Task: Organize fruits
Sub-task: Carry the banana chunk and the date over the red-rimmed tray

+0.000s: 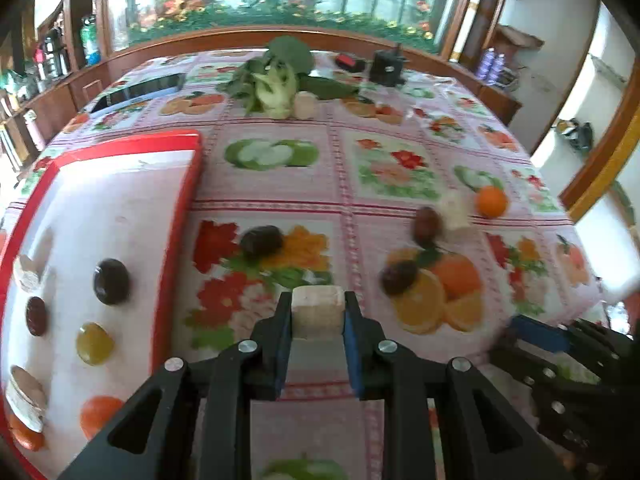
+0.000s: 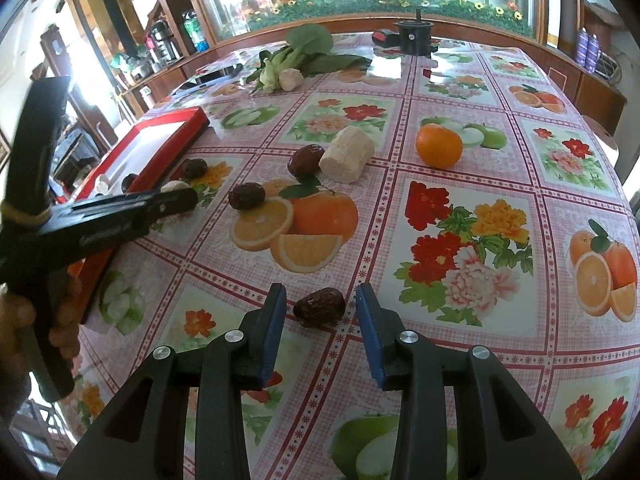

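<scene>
My left gripper (image 1: 318, 314) is shut on a pale, cream-coloured cylindrical chunk (image 1: 317, 312) and holds it over the tablecloth just right of the red-rimmed white tray (image 1: 176, 216). The tray holds dark dates (image 1: 111, 281), a yellow-green fruit (image 1: 94, 343), an orange fruit (image 1: 98, 414) and pale chunks (image 1: 26, 398). My right gripper (image 2: 321, 305) is open, its fingers on either side of a dark red date (image 2: 319, 307) on the table. More dates (image 2: 247, 196), another pale chunk (image 2: 347, 154) and an orange (image 2: 439, 145) lie further out. The left gripper shows in the right wrist view (image 2: 176, 196).
Leafy greens (image 2: 298, 58) and a pale knobbly vegetable (image 2: 291, 77) lie at the far side. A black device (image 2: 413, 36), a red item (image 2: 384, 36) and a phone (image 2: 212, 76) sit near the far edge. The fruit-printed tablecloth (image 2: 460, 240) covers the table.
</scene>
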The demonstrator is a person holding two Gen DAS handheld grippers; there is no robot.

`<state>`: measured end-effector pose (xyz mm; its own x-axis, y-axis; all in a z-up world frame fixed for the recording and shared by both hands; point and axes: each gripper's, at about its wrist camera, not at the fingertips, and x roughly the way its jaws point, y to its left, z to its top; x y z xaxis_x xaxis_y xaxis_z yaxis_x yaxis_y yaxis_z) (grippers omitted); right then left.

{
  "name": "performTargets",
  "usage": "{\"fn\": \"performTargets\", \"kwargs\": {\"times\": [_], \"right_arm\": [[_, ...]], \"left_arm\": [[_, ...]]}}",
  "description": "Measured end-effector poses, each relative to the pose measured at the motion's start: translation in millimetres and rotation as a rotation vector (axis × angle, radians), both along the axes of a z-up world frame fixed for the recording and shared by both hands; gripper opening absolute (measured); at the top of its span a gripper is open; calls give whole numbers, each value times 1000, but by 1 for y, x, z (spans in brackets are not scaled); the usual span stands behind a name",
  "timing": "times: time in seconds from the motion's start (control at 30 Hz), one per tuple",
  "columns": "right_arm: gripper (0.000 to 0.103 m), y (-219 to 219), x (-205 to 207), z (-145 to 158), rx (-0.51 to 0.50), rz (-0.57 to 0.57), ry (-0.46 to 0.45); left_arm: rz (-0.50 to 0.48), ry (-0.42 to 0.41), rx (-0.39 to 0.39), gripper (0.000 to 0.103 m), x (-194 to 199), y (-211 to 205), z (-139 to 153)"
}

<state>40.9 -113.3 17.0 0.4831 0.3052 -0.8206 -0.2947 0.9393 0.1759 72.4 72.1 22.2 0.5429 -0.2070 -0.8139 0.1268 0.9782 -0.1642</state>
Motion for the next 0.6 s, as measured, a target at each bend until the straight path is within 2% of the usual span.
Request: {"fn": "performTargets", "kwargs": {"times": [0.2,0.43,0.6], "right_arm": [[36,-3,-2,0,6,-15,-6],[35,-7,-6,1,20,-36,-8],[35,-1,-9,2,-21,-31,-8]], "left_arm": [[-13,21,-67,26,-13,1,0],[-52,30,-34,26,-33,-13,-5],[-80,15,-3,26,-44,-21,-4]]}}
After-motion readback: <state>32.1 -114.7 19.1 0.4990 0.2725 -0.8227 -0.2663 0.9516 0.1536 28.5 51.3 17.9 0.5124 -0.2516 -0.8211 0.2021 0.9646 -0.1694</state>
